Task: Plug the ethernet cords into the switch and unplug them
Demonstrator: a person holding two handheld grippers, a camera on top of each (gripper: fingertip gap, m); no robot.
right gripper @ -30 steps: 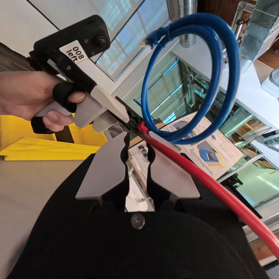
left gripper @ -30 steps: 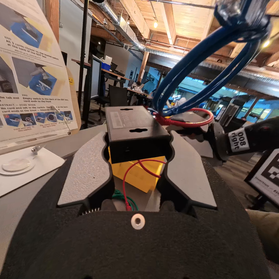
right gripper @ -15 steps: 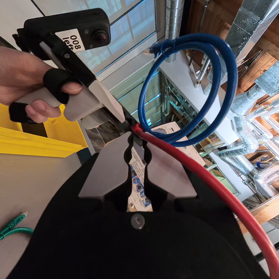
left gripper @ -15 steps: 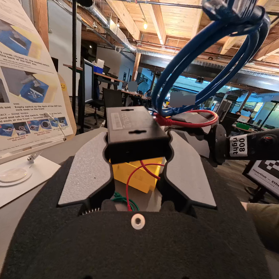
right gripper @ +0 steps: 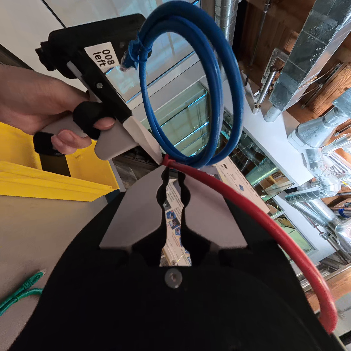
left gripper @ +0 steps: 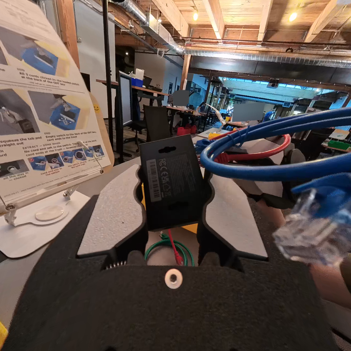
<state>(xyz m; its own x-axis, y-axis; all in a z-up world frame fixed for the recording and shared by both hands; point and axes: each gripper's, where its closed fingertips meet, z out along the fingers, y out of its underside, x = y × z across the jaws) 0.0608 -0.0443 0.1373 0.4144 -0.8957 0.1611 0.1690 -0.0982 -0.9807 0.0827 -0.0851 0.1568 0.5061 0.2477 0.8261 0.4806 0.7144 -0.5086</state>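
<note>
switch (left gripper: 171, 182) sits clamped between the two fingers of the left gripper (left gripper: 173, 191), held up off the grey table (right gripper: 47, 224) with its labelled underside facing the camera and its far end tilted toward 12 o'clock. its ports are turned away, so i cannot tell how many are filled. at 2 o'clock from the switch, a red cord (left gripper: 254, 154) ends in a ribbed boot that points at the switch's far right corner, with the bundled blue cord (left gripper: 275, 171) looped across it. the blue cord's free clear plug (left gripper: 311, 235) dangles close to the lens at 4 o'clock.

in the right wrist view the right gripper (right gripper: 173, 171) is nearly closed, its fingertips pinching the red cord just behind the boot at 12 o'clock. the cord then sweeps back past the gripper to 5 o'clock. the blue loop hangs from that same spot toward 12 o'clock, and the hand (right gripper: 43, 106) holding the left gripper is at 10 o'clock.

my reading is that the step in hand is the red plug at the port, either seating or about to come out; which one is not clear. the next move calls for a straight line along the port axis, with the tab pressed if pulling, while the left grip holds firm.

a green cord (left gripper: 169, 247) lies coiled on the table under the switch, with a yellow bin (right gripper: 57, 167) behind it, and an instruction sheet (left gripper: 43, 114) on a stand at 10 o'clock.
</note>
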